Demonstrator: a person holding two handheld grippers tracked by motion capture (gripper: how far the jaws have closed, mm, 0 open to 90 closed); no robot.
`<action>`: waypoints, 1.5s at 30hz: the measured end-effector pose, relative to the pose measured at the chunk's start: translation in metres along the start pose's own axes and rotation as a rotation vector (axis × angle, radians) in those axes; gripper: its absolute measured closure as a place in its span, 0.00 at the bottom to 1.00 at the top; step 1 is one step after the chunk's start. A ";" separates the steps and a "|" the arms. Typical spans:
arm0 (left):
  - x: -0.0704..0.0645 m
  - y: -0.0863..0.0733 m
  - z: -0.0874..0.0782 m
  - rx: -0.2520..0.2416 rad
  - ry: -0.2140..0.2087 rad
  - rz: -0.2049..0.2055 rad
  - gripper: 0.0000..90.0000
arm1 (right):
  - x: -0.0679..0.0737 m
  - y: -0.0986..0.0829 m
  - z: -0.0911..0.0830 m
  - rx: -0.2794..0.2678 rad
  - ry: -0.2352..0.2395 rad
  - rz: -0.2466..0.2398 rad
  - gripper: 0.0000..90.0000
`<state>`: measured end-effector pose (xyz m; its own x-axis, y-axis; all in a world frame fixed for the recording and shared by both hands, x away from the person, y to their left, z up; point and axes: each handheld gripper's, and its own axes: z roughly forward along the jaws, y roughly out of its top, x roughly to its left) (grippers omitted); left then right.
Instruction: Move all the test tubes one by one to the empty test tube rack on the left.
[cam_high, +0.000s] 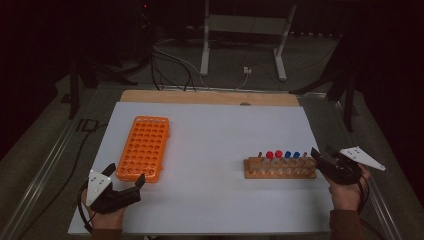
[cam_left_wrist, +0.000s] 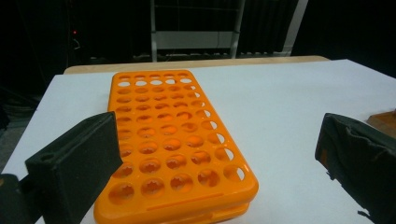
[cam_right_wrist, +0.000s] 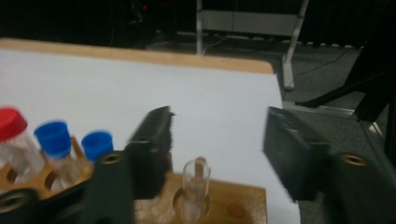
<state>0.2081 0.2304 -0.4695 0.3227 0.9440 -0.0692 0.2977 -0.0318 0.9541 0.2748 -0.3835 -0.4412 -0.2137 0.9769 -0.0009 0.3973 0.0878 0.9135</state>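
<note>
The room is dim, its far walls lost in black, and the light falls mainly on a white sheet (cam_high: 215, 140) laid over a wooden tabletop (cam_high: 210, 97). Beyond the table a white metal stand (cam_high: 243, 30) rests on grey carpet (cam_high: 235, 60), with black and white cables (cam_high: 170, 62) trailing across the floor beside it.

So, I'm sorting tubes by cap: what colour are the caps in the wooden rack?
Two red caps and two blue caps; clearest in the high view.
</note>
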 end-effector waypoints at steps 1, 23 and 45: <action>0.000 0.000 0.000 0.000 0.000 0.000 0.01 | 0.001 -0.002 0.001 0.005 0.003 -0.009 0.59; 0.001 0.000 0.000 -0.002 0.002 -0.005 0.01 | 0.008 -0.023 0.010 0.062 0.033 -0.032 0.84; -0.004 -0.002 0.007 0.040 -0.027 0.041 0.01 | 0.008 0.007 -0.010 -0.006 0.029 -0.013 0.85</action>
<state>0.2130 0.2243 -0.4730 0.3597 0.9323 -0.0388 0.3196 -0.0840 0.9438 0.2671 -0.3772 -0.4307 -0.2448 0.9696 -0.0009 0.3887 0.0990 0.9160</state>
